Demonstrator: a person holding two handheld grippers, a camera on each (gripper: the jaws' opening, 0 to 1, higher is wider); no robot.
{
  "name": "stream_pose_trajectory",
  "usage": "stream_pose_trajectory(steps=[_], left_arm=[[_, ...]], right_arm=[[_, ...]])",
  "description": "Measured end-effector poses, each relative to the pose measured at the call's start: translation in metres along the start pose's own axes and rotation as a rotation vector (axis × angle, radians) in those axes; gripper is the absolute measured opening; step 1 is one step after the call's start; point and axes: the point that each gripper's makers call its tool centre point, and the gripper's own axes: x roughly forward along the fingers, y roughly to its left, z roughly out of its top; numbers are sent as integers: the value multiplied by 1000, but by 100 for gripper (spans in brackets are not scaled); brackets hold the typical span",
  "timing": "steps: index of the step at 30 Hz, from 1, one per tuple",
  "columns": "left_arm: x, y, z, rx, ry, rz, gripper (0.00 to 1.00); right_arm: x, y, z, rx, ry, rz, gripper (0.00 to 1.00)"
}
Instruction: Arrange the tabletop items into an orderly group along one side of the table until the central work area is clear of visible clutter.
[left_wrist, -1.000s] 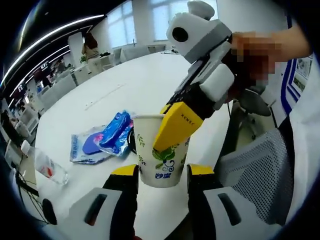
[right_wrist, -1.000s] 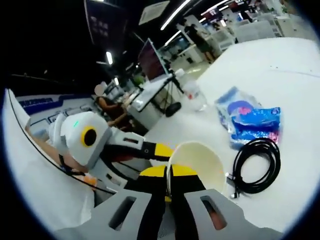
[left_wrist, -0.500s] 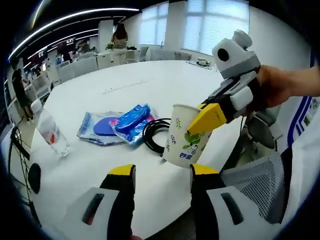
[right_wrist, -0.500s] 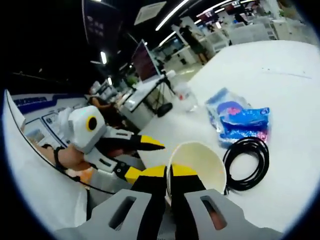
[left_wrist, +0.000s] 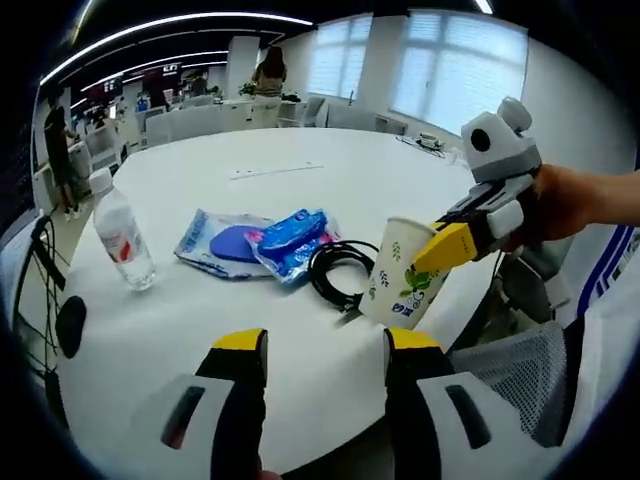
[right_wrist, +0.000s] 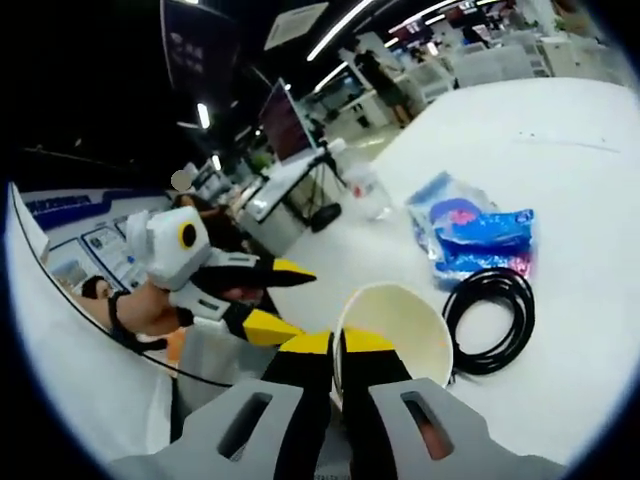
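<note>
Right tongs (right_wrist: 338, 372) pinching paper cup (left_wrist: 403, 272) by rim at right of frame, tilting it above counter (left_wrist: 300, 170) for repositioning; left tongs (left_wrist: 325, 345) hanging spread, empty, lower centre.

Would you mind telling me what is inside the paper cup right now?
The paper cup looks empty: bare cream walls show inside. The right gripper clamps its near rim, one jaw reaching in and covering part of the inside; the bottom is hidden.

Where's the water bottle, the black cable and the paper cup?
water bottle (left_wrist: 122, 238), left gripper view, on its label
black cable (left_wrist: 335, 270), left gripper view, on the coil
paper cup (left_wrist: 402, 285), left gripper view, on its printed side
</note>
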Motion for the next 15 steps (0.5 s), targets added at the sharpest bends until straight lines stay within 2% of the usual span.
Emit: stream_pose_trajectory(steps=[8, 15], left_arm=[[-6, 5, -6, -39, -5, 13, 47], [-16, 14, -12, -84, -20, 40, 47]], right_arm=[[8, -6, 0, -12, 23, -10, 0], [29, -10, -2, -151, 143, -21, 0]])
